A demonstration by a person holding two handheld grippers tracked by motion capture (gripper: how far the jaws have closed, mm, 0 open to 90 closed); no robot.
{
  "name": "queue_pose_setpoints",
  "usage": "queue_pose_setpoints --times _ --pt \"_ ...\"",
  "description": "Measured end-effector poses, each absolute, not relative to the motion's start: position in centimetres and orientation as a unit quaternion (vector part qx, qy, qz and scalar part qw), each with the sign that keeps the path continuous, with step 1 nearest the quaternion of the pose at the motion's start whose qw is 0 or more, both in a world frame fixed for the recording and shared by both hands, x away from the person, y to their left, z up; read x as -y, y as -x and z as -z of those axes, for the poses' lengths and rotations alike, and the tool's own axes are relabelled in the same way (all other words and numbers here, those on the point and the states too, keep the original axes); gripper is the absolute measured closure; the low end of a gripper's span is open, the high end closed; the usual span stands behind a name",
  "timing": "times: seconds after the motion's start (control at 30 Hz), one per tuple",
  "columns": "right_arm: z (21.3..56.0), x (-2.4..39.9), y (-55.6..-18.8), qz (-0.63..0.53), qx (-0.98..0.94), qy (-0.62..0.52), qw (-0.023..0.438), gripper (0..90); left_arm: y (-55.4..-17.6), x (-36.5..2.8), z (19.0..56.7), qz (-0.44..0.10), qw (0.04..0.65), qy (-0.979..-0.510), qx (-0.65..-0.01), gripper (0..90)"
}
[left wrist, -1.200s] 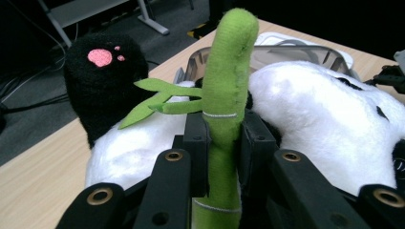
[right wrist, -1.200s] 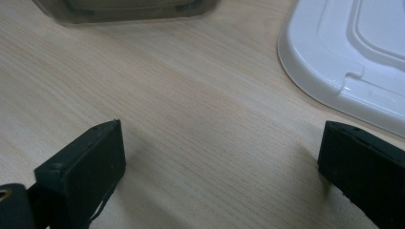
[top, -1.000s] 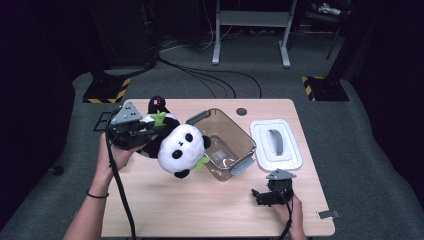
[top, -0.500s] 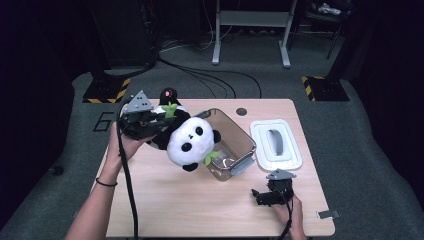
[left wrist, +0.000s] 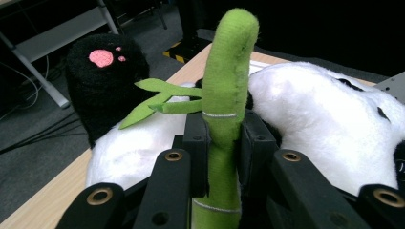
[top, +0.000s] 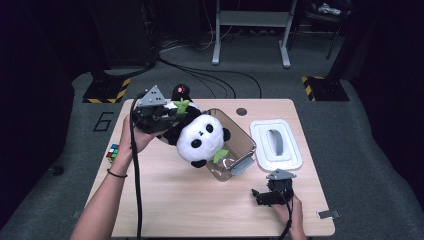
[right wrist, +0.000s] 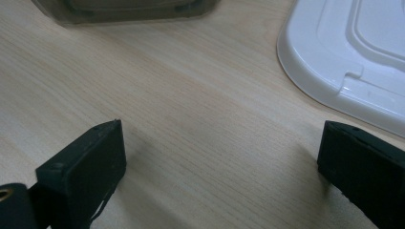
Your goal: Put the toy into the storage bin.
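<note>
One panda [top: 200,137] over box rim [top: 245,142]

The toy panda [top: 200,137] hangs over the left half of the desk [top: 165,200], its head above the left rim of the open box [top: 235,150] at the desk's middle. The lid [top: 277,145] lies flat just right of the box, near the right edge. A cube [top: 112,151] sits at the left edge, perhaps overhanging it
</note>
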State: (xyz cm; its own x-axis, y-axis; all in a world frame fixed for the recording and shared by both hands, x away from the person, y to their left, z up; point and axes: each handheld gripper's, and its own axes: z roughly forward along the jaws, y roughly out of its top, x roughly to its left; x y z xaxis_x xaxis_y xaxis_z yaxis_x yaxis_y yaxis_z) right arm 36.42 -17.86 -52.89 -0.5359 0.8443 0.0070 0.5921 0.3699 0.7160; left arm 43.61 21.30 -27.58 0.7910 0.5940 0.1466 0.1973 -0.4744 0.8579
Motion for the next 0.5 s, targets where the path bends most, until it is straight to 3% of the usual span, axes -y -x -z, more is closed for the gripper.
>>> queue_pose_setpoints --times 0.5 --pt "52.9 17.8 -36.4 -0.343 -0.806 -0.447 0.183 1.7 -45.6 -18.7 28.2 -0.201 0.455 -0.839 -0.22 76.4"
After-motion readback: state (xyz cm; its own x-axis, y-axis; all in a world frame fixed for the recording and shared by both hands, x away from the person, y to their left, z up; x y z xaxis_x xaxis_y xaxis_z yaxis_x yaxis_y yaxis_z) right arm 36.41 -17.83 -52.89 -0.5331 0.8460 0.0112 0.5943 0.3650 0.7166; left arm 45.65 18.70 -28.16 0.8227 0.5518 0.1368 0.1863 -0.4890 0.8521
